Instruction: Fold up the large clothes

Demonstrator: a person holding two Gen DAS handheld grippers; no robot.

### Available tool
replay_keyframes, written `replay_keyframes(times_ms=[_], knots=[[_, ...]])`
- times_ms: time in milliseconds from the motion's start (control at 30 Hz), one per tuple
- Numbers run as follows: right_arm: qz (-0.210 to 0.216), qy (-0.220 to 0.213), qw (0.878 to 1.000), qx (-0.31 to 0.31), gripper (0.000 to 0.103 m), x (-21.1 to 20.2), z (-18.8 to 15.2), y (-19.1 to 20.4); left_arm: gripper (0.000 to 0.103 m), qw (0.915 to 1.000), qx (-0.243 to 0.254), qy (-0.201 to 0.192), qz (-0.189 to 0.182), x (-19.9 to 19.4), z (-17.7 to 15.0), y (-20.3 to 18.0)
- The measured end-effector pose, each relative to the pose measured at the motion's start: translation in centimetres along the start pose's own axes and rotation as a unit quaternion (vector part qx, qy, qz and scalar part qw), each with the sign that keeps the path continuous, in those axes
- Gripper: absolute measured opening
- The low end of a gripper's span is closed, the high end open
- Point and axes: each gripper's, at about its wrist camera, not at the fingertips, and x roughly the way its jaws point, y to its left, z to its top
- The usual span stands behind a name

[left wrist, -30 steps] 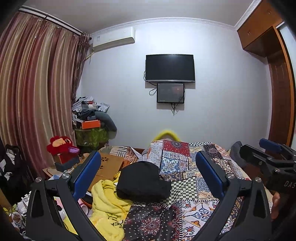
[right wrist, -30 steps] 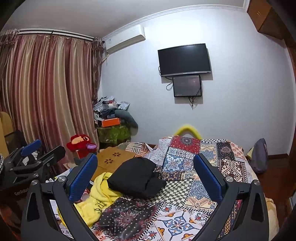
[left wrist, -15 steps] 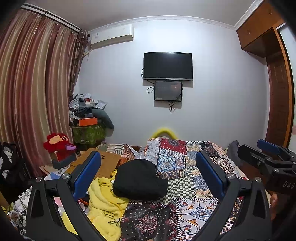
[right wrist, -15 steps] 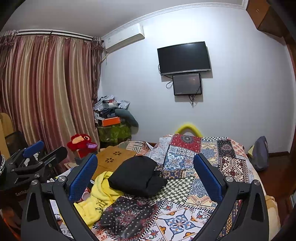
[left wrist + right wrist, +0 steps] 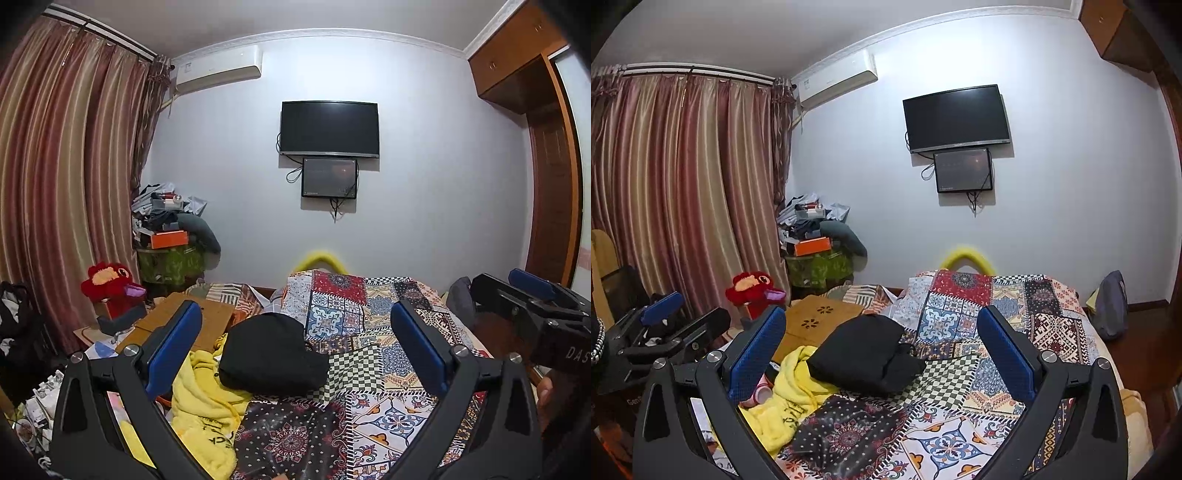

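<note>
A black garment (image 5: pixel 271 356) lies folded in a bundle on the patchwork bedspread (image 5: pixel 369 317), left of centre; it also shows in the right wrist view (image 5: pixel 868 356). A crumpled yellow garment (image 5: pixel 207 402) lies at its near left, also seen in the right wrist view (image 5: pixel 786 398). A dark patterned cloth (image 5: pixel 291 435) lies in front. My left gripper (image 5: pixel 295 343) is open and empty, held above the bed, short of the clothes. My right gripper (image 5: pixel 882 343) is open and empty too, beside it on the right (image 5: pixel 532 306).
A cardboard sheet (image 5: pixel 184 325) and a red plush toy (image 5: pixel 110 284) sit left of the bed. A cluttered stand (image 5: pixel 170 243) stands by the curtain (image 5: pixel 62 184). A TV (image 5: pixel 328 127) hangs on the far wall. A wooden wardrobe (image 5: pixel 550 184) is at right.
Both grippers have tilted slightly upward, so the bed and clothes sit a little lower in view. Both jaws stay open; nothing on the bed moved.
</note>
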Motion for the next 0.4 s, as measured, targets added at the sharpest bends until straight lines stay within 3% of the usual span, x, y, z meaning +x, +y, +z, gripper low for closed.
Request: replay_keyframes(times_ms=[400], knots=[[-0.004,0.0,1.0,0.003,0.103,-0.05,0.02,0.0,0.103,1.0,0.001,0.006,0.0,0.17,-0.18,0.0]])
